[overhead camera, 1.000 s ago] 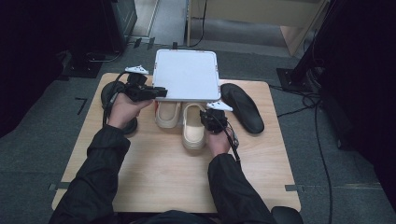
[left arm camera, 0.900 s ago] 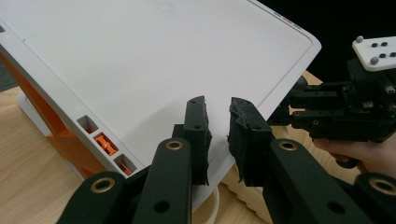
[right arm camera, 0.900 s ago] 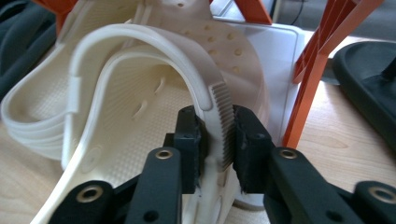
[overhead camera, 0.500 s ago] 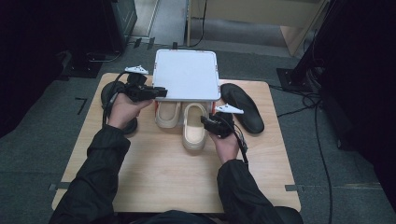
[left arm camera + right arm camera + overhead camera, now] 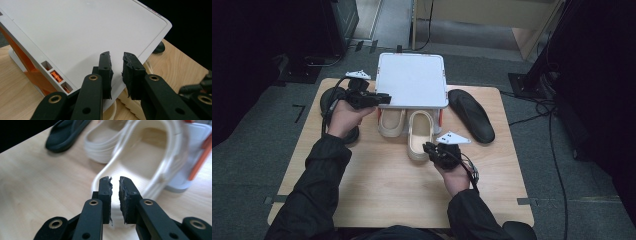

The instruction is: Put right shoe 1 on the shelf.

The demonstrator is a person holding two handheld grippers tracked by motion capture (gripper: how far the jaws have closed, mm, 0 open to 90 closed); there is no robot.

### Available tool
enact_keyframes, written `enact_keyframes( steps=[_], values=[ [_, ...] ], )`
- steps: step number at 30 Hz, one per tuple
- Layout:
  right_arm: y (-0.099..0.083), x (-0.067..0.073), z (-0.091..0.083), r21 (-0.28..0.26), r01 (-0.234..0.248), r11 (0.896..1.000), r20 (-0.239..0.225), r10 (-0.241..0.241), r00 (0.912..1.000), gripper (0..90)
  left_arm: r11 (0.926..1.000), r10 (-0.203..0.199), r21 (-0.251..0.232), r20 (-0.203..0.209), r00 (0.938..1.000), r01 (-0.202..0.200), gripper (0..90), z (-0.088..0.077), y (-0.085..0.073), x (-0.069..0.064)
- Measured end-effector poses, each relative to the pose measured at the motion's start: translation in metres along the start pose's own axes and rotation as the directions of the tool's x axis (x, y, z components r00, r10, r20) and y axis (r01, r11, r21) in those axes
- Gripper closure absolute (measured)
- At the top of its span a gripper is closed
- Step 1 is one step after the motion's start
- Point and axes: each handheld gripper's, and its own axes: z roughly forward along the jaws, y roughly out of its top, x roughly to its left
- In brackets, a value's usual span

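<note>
A white rack board (image 5: 412, 80) on orange legs stands at the back of the table, with two cream clogs under its front edge. The right clog (image 5: 418, 132) sticks out farther than the left clog (image 5: 391, 122). My right gripper (image 5: 428, 148) is at that clog's heel. Its jaws have just been closing, and the heel rim of the clog (image 5: 150, 150) sits pinched between the pads (image 5: 114, 182). My left gripper (image 5: 386, 98) lies at the board's left front corner. Its jaws (image 5: 116, 58) stand a narrow gap apart over the board (image 5: 75, 30); any grip is unclear.
A black sandal (image 5: 472, 115) lies right of the rack, and another black sandal (image 5: 334, 97) lies left of it, partly behind my left hand. The wooden table (image 5: 387, 190) has bare room in front of the clogs.
My right hand has drawn back toward the person, from beside the rack's front to the right clog's heel. The left hand and the rack have stayed put.
</note>
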Motion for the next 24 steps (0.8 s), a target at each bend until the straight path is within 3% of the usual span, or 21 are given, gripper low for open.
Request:
enact_keyframes(
  steps=[1,4,7,8,9,11,16,17,24],
  values=[
    [-0.004,0.006,0.000,0.010,0.012,1.000,-0.027,-0.011,0.9996,80.2,1.0000,0.000,0.000,0.000,1.0000,0.000,77.2,0.000,0.000,0.000],
    [-0.011,0.012,0.001,0.022,0.031,0.999,-0.049,-0.030,0.9983,81.1,1.0000,0.004,-0.001,0.002,1.0000,-0.004,77.3,0.000,0.000,0.001],
    [-0.028,0.021,0.009,0.079,0.064,0.995,-0.087,-0.057,0.9946,88.0,1.0000,-0.003,-0.003,0.005,1.0000,0.003,77.6,0.000,0.000,0.001],
    [-0.028,0.021,0.009,0.079,0.064,0.995,-0.087,-0.057,0.9946,88.0,1.0000,-0.003,-0.003,0.005,1.0000,0.003,77.7,0.000,0.000,0.001],
    [-0.035,0.023,0.015,0.102,0.100,0.990,-0.080,-0.092,0.9925,89.8,1.0000,-0.006,-0.003,0.004,1.0000,0.006,77.9,0.000,0.000,0.001],
    [-0.037,0.020,0.022,0.128,0.095,0.987,-0.070,-0.087,0.9938,90.0,1.0000,-0.005,-0.003,0.005,1.0000,0.005,77.9,0.000,0.000,0.001],
    [-0.034,0.013,0.028,0.119,0.089,0.989,-0.046,-0.084,0.9954,90.0,1.0000,-0.007,-0.003,0.004,1.0000,0.007,77.9,0.000,0.000,0.001],
    [-0.030,0.011,0.028,0.098,0.110,0.989,-0.032,-0.108,0.9937,90.0,1.0000,-0.006,-0.003,0.006,1.0000,0.006,77.9,0.000,0.000,0.001],
    [-0.016,0.003,0.038,0.089,0.129,0.988,-0.018,-0.127,0.9917,90.0,0.9999,-0.009,-0.004,0.003,1.0000,0.009,77.7,0.000,0.000,0.001]
  ],
)
